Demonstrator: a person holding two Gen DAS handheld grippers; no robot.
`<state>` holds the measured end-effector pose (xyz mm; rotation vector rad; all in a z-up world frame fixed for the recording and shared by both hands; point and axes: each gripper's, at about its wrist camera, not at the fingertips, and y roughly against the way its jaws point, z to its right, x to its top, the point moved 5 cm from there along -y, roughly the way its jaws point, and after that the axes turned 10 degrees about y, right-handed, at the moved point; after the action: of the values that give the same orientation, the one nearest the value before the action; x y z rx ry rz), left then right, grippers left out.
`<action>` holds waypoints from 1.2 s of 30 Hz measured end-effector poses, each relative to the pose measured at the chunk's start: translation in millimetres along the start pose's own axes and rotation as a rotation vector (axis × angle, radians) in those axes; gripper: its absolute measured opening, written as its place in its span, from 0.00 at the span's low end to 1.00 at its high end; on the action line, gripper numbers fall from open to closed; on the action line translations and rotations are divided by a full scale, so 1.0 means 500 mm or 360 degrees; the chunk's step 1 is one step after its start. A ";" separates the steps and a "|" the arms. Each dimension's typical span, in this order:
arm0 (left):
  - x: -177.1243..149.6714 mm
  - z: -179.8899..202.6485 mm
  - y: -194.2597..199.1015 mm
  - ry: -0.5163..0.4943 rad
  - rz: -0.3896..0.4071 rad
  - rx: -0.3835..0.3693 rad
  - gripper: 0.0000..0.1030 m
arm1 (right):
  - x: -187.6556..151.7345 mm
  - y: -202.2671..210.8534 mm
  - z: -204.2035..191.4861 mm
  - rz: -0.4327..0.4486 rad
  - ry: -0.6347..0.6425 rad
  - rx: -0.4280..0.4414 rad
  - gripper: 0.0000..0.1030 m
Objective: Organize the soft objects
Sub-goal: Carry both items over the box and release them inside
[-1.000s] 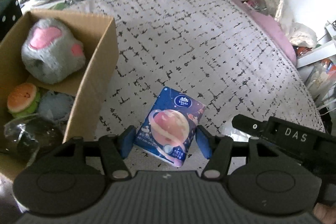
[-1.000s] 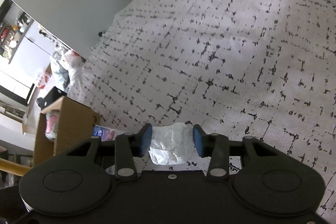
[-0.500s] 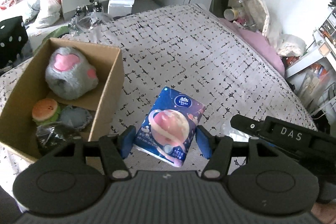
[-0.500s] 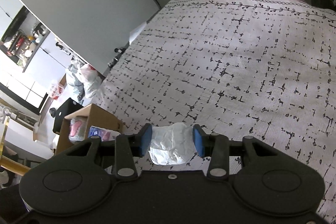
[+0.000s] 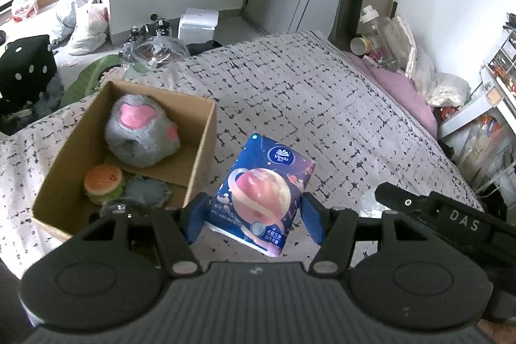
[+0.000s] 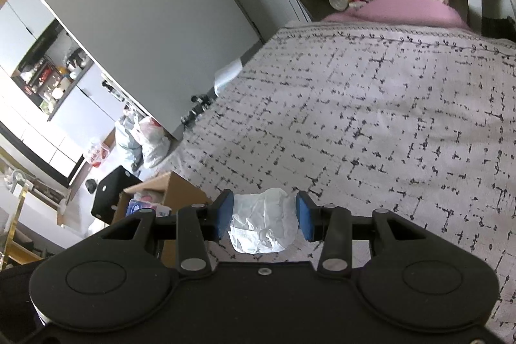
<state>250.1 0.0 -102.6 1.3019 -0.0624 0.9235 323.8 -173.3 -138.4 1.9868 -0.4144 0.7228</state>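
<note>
My left gripper [image 5: 254, 220] is shut on a blue tissue pack [image 5: 262, 194] printed with a pink planet, held in the air above the bed. Left of it stands an open cardboard box [image 5: 200, 163] holding a grey and pink plush [image 5: 140, 131], a burger toy [image 5: 103, 182] and a bluish soft item [image 5: 146, 191]. My right gripper [image 6: 262, 220] is shut on a crumpled white packet [image 6: 261, 224], also lifted over the bed. The box [image 6: 174, 186] and the tissue pack [image 6: 137, 207] show at the left of the right wrist view.
The bed cover [image 5: 306, 105] is white with black dashes. A pink pillow [image 5: 400, 95] and bottles [image 5: 371, 28] lie at its far end. Bags [image 5: 84, 21], a black dice-pattern cube [image 5: 25, 70] and a white box [image 5: 198, 23] sit on the floor beyond. The right gripper's body [image 5: 451, 218] is close at the right.
Both grippers rose with their loads, so the bed and box look smaller and more of the room shows. Neither grip has changed.
</note>
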 end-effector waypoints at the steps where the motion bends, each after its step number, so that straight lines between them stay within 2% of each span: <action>1: 0.003 -0.004 0.004 0.0003 0.0007 0.0000 0.59 | 0.000 0.003 -0.003 0.0010 0.0000 0.0001 0.41; 17: 0.053 -0.083 0.041 0.0096 0.0073 0.0018 0.59 | -0.003 0.006 -0.085 0.0108 0.0131 0.0053 0.41; 36: 0.083 -0.199 -0.027 0.0234 -0.0012 0.0065 0.59 | -0.022 -0.042 -0.197 0.0152 0.0243 0.0139 0.41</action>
<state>241.4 106.4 -123.2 1.2671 0.0758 1.0161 295.5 -77.1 -122.3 1.9866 -0.3942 0.9607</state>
